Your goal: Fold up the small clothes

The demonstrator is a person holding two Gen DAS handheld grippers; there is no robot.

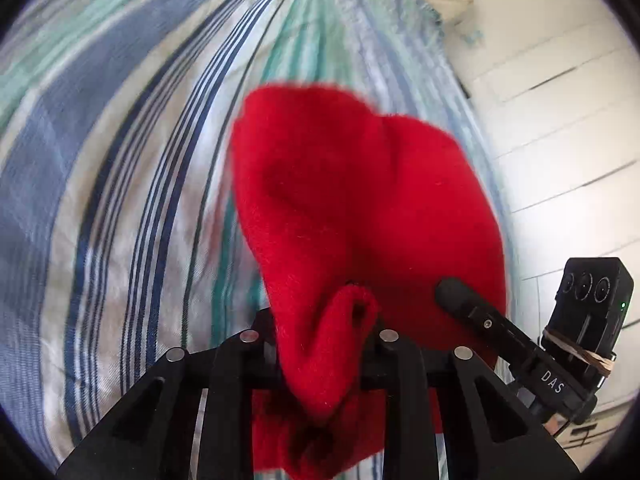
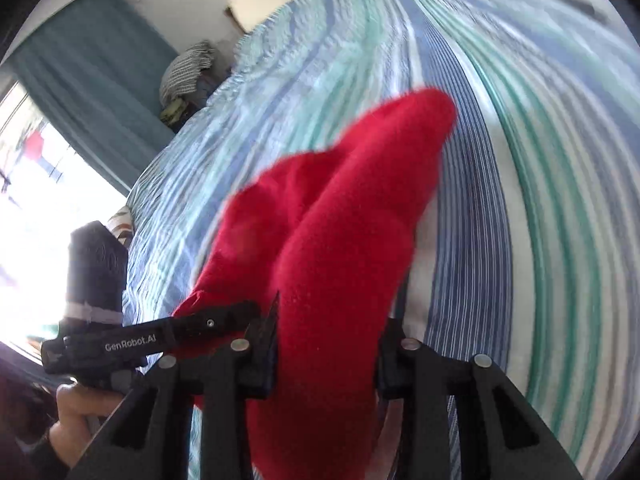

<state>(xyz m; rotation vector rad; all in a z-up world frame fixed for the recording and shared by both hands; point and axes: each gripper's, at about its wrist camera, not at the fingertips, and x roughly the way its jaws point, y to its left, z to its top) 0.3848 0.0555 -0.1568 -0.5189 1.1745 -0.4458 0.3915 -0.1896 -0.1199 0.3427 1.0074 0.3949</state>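
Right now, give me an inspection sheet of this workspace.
Surface: striped bedspread, blue, green and white, rumpled.
Job's things: one red fleece garment, bunched, lifted off the bedspread.
Clutter: striped cloth pile beside the bed's far end.
Grippers: left gripper and right gripper both have their fingers shut on the red fleece garment.
Cables: nothing seen.
Surroundings: teal curtain, bright window, white panelled wall.

Left black two-finger gripper (image 1: 320, 344) points steeply downward, its jaws pinched onto a fold of red fleece cloth (image 1: 360, 200). Right black two-finger gripper (image 2: 326, 360) points downward likewise, jaws clamped on the same cloth. A bare hand (image 2: 80, 404) grips the left gripper's handle.
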